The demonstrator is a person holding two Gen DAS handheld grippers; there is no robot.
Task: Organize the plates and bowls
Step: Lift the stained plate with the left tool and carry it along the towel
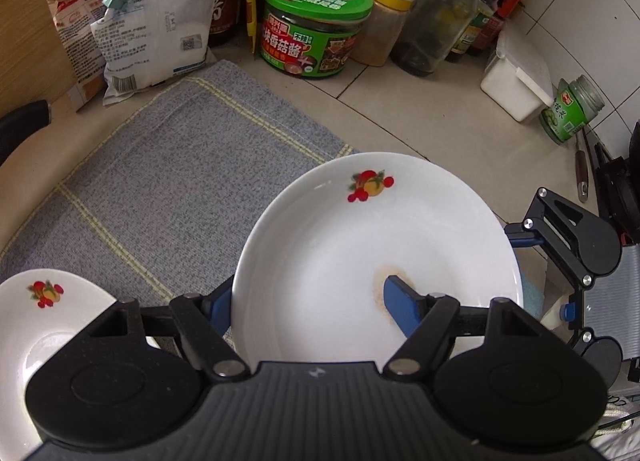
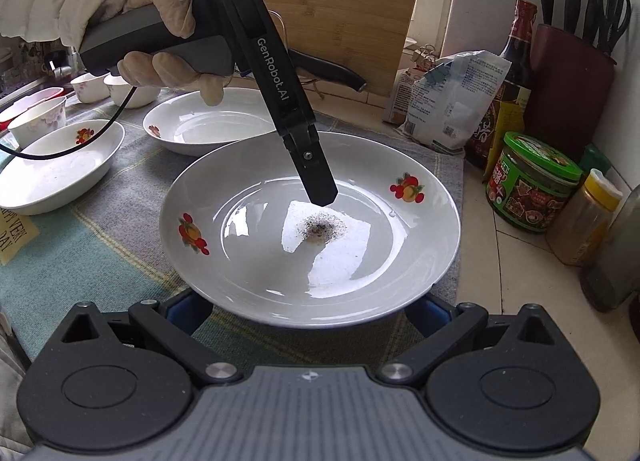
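Porcelain is the main material here: we see a round, shallow white plate (image 2: 310, 229) with a glossy glaze, printed with two red-and-orange fruit motifs on its sloping wall and marked by a dark speckled stain at its centre. We take this plate as our landmark. It sits over a grey woven cloth (image 1: 168, 189) with pale yellow stripes; whether it rests on the cloth or is lifted clear we cannot tell.

The left gripper (image 1: 308, 309), of matte black plastic with blue pads, is clamped on the near rim of the plate, one finger inside the bowl of it and one under the outer wall. A hand (image 2: 160, 25) in a thin cream glove holds its grey handle above the plate.

The right gripper (image 2: 308, 309) has its two blue-padded fingers spread either side of the plate's near edge, beneath the rim. We cannot tell whether its pads press on the plate.

Left of the plate we count two more white dishes with the same fruit print: one oval (image 2: 60, 169), one round (image 2: 208, 121). Beyond them stand three small cups (image 2: 38, 121).

Right of the plate, on beige tile, stands one green-lidded jar (image 2: 532, 185), one yellow-capped spice bottle (image 2: 584, 217) and one dark sauce bottle (image 2: 508, 81).
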